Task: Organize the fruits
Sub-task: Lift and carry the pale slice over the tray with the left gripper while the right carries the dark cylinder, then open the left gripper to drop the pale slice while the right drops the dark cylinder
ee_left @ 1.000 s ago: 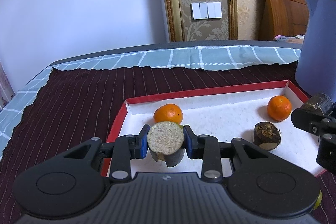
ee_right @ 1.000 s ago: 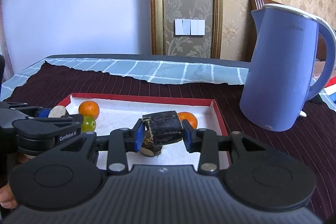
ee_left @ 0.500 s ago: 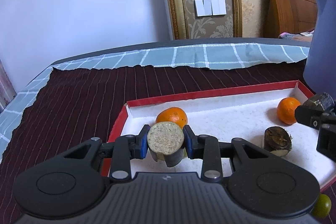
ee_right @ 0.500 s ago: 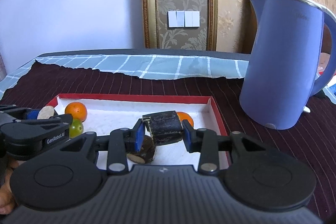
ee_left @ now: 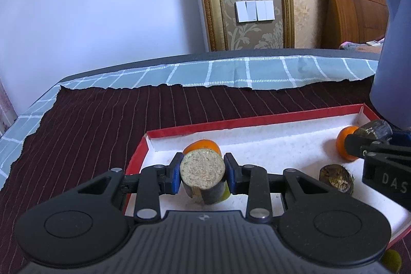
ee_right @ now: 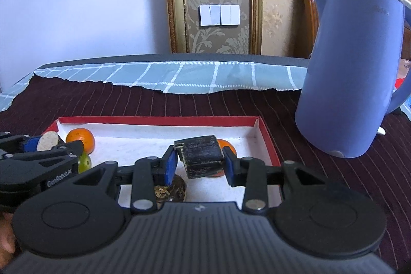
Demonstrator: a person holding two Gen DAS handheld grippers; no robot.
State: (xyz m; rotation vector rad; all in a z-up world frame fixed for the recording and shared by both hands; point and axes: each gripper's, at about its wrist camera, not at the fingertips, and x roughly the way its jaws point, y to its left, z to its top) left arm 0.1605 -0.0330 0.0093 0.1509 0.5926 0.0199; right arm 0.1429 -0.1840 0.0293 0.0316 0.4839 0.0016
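Observation:
A red-rimmed white tray (ee_left: 257, 120) (ee_right: 159, 120) lies on the dark striped cloth. My left gripper (ee_left: 202, 172) is shut on a sugarcane piece (ee_left: 202, 171) with a pale cut end, held over the tray's left part. My right gripper (ee_right: 198, 162) is shut on a dark sugarcane piece (ee_right: 199, 154) over the tray's right part. In the tray lie two oranges (ee_left: 203, 145) (ee_left: 345, 145), a dark brown stub (ee_left: 335, 177) (ee_right: 169, 189) and a green fruit (ee_right: 84, 162). The oranges also show in the right wrist view (ee_right: 81, 139) (ee_right: 227, 145).
A tall blue kettle (ee_right: 352, 84) stands just right of the tray, close to the right gripper. A second green fruit (ee_left: 391, 258) lies off the tray's near right corner. A light checked cloth (ee_left: 231, 73) covers the table's far edge.
Both grippers have kept their sugarcane pieces. The views have shifted slightly: the tray and fruits sit a little further right in the left wrist view, lower and nearer in the right.

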